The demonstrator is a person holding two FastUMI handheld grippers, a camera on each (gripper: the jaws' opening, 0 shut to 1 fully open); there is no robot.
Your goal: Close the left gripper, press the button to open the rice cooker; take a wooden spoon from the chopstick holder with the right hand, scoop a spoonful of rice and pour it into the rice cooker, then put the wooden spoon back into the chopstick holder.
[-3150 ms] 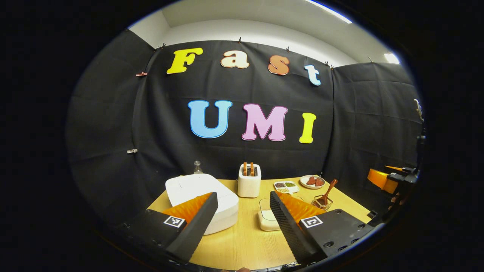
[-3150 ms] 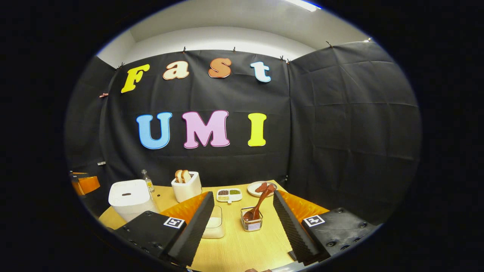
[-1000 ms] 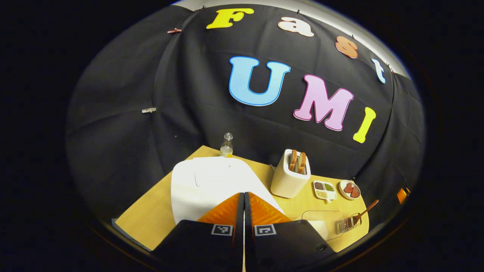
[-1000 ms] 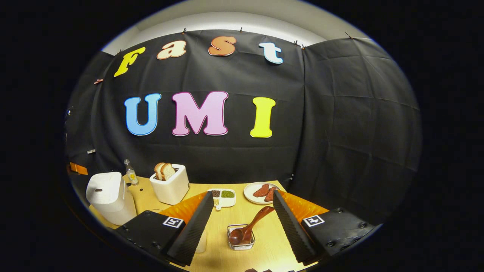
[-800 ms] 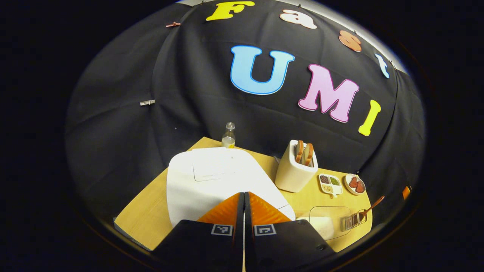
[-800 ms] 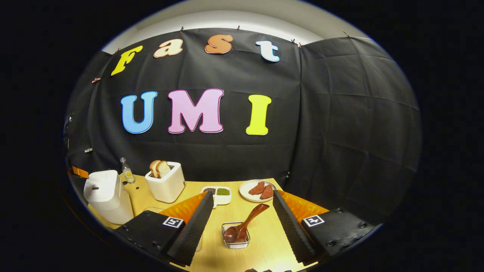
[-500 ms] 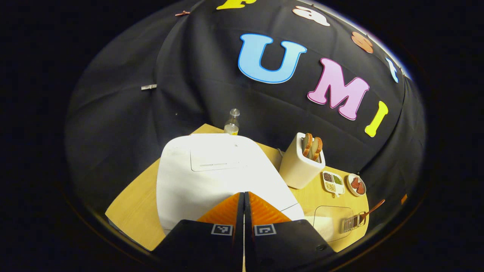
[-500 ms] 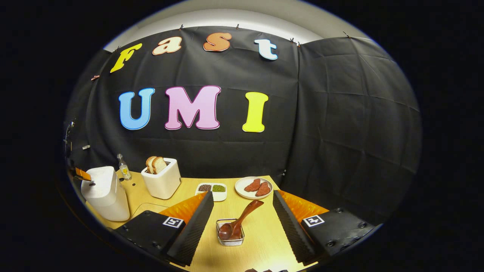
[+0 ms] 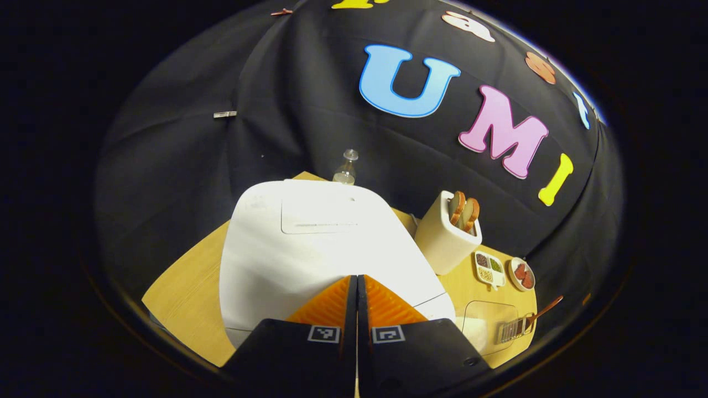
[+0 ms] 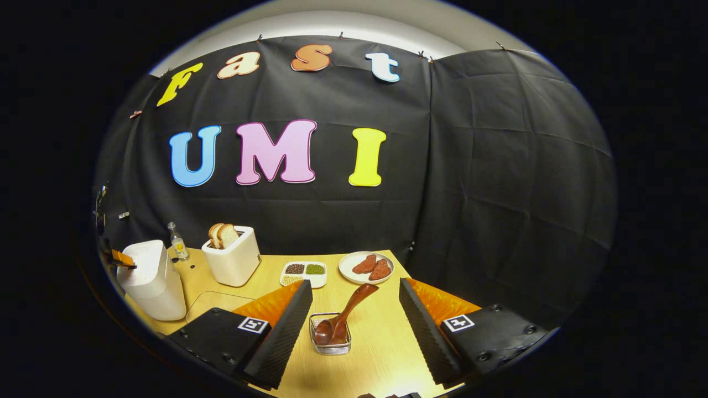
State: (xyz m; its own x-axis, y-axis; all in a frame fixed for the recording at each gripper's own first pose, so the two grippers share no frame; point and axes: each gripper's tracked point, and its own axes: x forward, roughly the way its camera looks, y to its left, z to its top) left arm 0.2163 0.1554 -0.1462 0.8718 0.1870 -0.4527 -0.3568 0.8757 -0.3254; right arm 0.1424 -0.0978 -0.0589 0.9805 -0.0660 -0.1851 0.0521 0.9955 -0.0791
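Most of what surrounded you was black cloth wall, hung in creased panels on three sides, with a pale strip of ceiling lit above it in the right gripper view. Below that stood your light wooden table, its grain running away from you.

Your white rice cooker sat at the table's left end with its lid down, and your left gripper was pressed fully together, its tips at the cooker's front edge; whether they touched the button could not be told. Behind the cooker stood a small clear bottle. To its right you had a cream toaster holding two bread slices, then a white divided dish of grains and a round plate with reddish pieces. A clear lidded container lay in front of the toaster.

Your right gripper hung spread wide above the wire chopstick holder. Your wooden spoon rested in it, bowl down, handle leaning toward the plate, between the fingers without touching them.
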